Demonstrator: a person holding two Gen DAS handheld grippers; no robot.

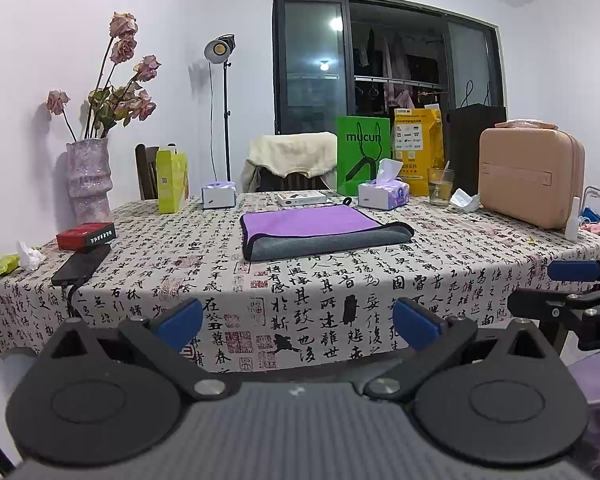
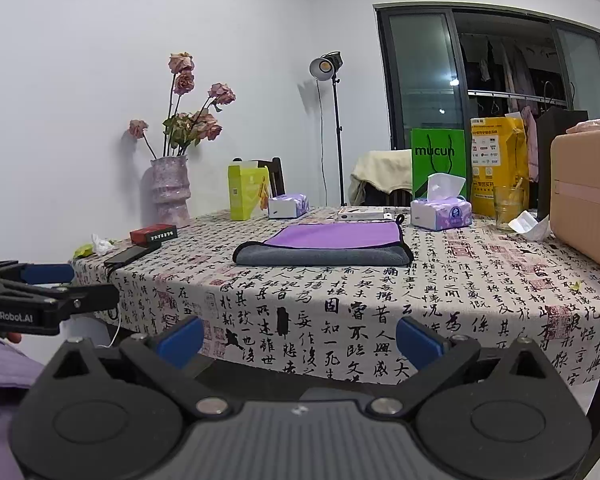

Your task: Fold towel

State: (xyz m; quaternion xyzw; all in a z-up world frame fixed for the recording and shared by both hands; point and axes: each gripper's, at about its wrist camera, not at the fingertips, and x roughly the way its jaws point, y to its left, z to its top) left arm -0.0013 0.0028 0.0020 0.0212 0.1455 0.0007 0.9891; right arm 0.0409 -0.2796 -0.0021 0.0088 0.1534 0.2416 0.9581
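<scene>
A towel (image 1: pixel 320 230), purple on top and grey on the underside, lies folded in the middle of the table (image 1: pixel 260 280); its grey fold faces me. It also shows in the right wrist view (image 2: pixel 328 246). My left gripper (image 1: pixel 298 322) is open and empty, held in front of the table's near edge, well short of the towel. My right gripper (image 2: pixel 300 340) is open and empty too, also off the table's front edge. Each gripper shows at the side of the other's view: the right one (image 1: pixel 572 284) and the left one (image 2: pixel 40 292).
On the calligraphy tablecloth: a vase of dried roses (image 1: pixel 90 180), red box (image 1: pixel 86 235), black phone (image 1: pixel 82 266), yellow-green carton (image 1: pixel 172 180), tissue packs (image 1: pixel 384 192), glass (image 1: pixel 440 186), pink case (image 1: pixel 532 176). Bags (image 1: pixel 364 156) and a chair (image 1: pixel 292 164) stand behind.
</scene>
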